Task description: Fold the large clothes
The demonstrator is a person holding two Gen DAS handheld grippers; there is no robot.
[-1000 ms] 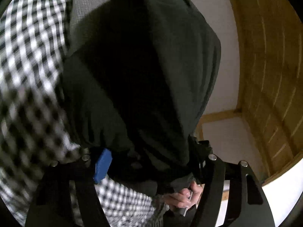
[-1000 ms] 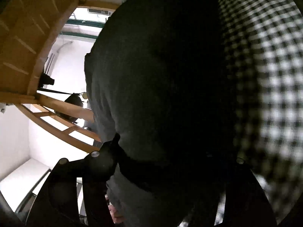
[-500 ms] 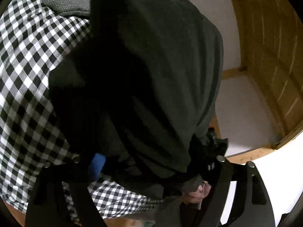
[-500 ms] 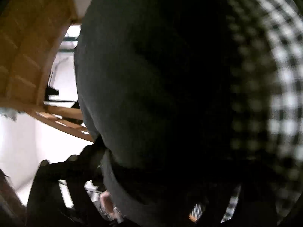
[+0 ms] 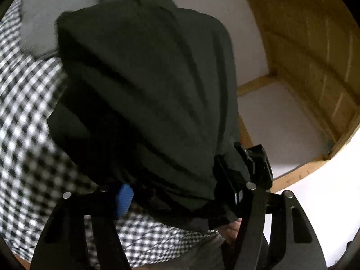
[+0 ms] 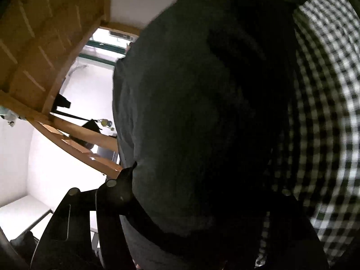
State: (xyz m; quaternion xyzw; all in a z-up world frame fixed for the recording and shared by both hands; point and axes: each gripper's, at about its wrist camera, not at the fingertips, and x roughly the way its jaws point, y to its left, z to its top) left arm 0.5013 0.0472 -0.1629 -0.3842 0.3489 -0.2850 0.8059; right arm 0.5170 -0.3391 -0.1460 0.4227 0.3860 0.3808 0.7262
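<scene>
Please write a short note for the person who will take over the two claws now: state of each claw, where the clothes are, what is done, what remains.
Left claw: jaws closing, with a bunched edge of the dark garment between them; a grip is not clear.
Right claw: jaws closing too, the same dark garment fills the gap; its right finger is hidden by cloth.
Garment: held up in front of both cameras, hanging over the checked bedcover. A grey pillow lies at the far end.
Done: garment lifted.
Left: lay it flat on the bedcover and fold it. No finished fold is visible.
</scene>
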